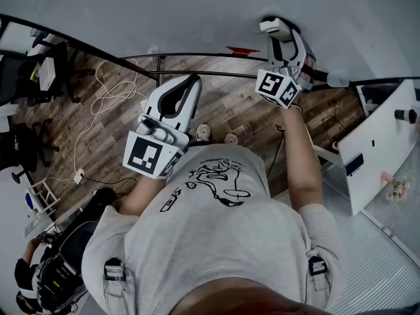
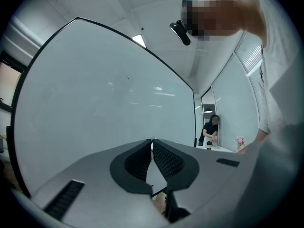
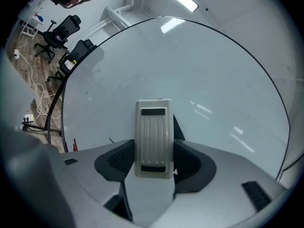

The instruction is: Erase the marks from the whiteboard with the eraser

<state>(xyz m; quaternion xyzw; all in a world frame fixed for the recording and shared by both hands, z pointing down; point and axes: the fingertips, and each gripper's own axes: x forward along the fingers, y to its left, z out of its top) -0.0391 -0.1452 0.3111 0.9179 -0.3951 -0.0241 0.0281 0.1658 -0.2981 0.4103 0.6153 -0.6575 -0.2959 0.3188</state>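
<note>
two fingers of the right gripper [image 3: 153, 148] are clamped on the eraser [image 3: 153, 137], one on each long side. it stands upright between them, with its upper half clear above the fingertips. its ribbed pale back, with a dark slot at either end, faces the camera. the wiping side is turned to the whiteboard [image 3: 190, 70] and is hidden, so contact with the board cannot be confirmed in that view. in the head view the eraser sits high against the board, above the marker cube.

most of the board is bare and pale, framed in a thin dark rim, and its far edges are cut off in both gripper views. a short dark stroke [image 3: 110, 140] lies just left of the eraser. a red bit [image 3: 74, 144] sits at the board's lower edge, too small to tell what it is.

the person wears a grey shirt [image 1: 216, 241] with a black line drawing [image 1: 216, 179] on it. the small lettering beside the drawing cannot be read. the torso hides much of the wooden floor [image 1: 98, 130].

the left gripper [image 2: 152, 143] is held lower and apart from the board. its fingers are closed tip to tip with nothing between them, and only a narrow gap shows below the tips. each cube carries black-and-white square patterns, not words.

white cable [image 1: 108, 90] loops over the floor at the left.
</note>
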